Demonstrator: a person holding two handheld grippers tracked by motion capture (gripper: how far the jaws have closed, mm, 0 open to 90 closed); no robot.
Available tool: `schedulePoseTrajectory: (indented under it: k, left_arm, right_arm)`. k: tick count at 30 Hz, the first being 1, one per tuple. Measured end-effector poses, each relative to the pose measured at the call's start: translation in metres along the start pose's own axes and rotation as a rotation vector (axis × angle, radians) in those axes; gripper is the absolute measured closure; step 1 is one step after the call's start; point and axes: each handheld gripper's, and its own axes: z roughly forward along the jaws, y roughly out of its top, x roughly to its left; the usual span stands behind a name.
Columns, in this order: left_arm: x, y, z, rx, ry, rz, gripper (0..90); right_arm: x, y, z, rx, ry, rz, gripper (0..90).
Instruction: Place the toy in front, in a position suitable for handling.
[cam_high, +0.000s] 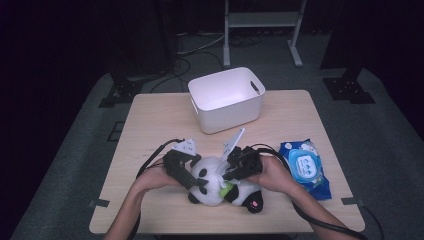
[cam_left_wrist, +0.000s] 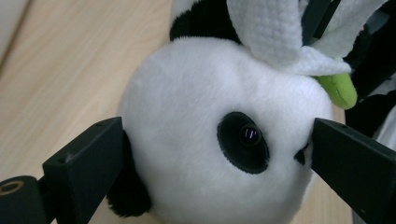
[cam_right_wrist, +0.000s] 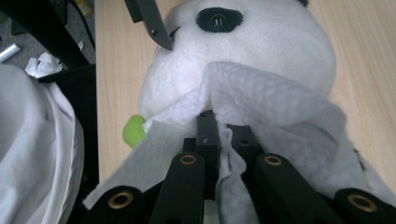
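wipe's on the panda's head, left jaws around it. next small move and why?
Probably drag the right gripper, shut on the white wipe, a short stroke across the panda's head. The wipe already lies against the fur, and the left gripper straddles the head with wide jaws, so it may need to close to steady it.

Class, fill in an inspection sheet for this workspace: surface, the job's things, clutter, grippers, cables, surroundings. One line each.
Surface: light wooden table, bare at the left.
Job's things: plush panda lying near the front edge; white wipe pressed against its head.
Clutter: white bin at the back; blue wipes pack at the right.
Grippers: left gripper has its jaws wide on either side of the panda's head, whether they press it I cannot tell; right gripper shut on the wipe.
Cables: black cable loops from the left gripper; another trails off the front right.
Surroundings: grey floor, dark background, white frame behind.
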Motion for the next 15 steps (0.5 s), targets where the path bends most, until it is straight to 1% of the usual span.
schedulePoseTrajectory:
  k: [3, 5, 6, 8, 10, 12, 15]
  left_arm:
    - [-0.001, -0.003, 0.000, -0.003, -0.008, 0.010, 6.8]
    - [-0.001, -0.004, 0.000, -0.007, -0.010, 0.014, 7.8]
    - [-0.002, -0.003, 0.000, -0.004, -0.010, 0.018, 8.1]
    - [-0.002, -0.003, 0.000, 0.002, -0.007, 0.027, 8.3]
    - [-0.004, -0.003, -0.001, 0.000, -0.007, 0.032, 9.3]
    - [-0.005, -0.003, -0.001, 0.001, -0.007, 0.042, 9.4]
    - [-0.007, -0.003, -0.001, 0.004, -0.007, 0.052, 9.4]
  right_arm:
    - [0.002, 0.006, -0.002, 0.016, 0.002, -0.012, 84.6]
    - [0.003, 0.011, -0.003, 0.001, 0.006, -0.021, 84.6]
    - [0.003, 0.015, -0.003, -0.015, 0.006, -0.031, 84.6]
    - [0.005, 0.022, -0.004, -0.026, 0.010, -0.046, 84.6]
    - [0.006, 0.031, -0.002, -0.030, 0.006, -0.068, 84.6]
    - [0.006, 0.039, 0.001, -0.034, 0.014, -0.077, 84.6]
    - [0.004, 0.049, 0.007, -0.022, 0.021, -0.071, 84.6]
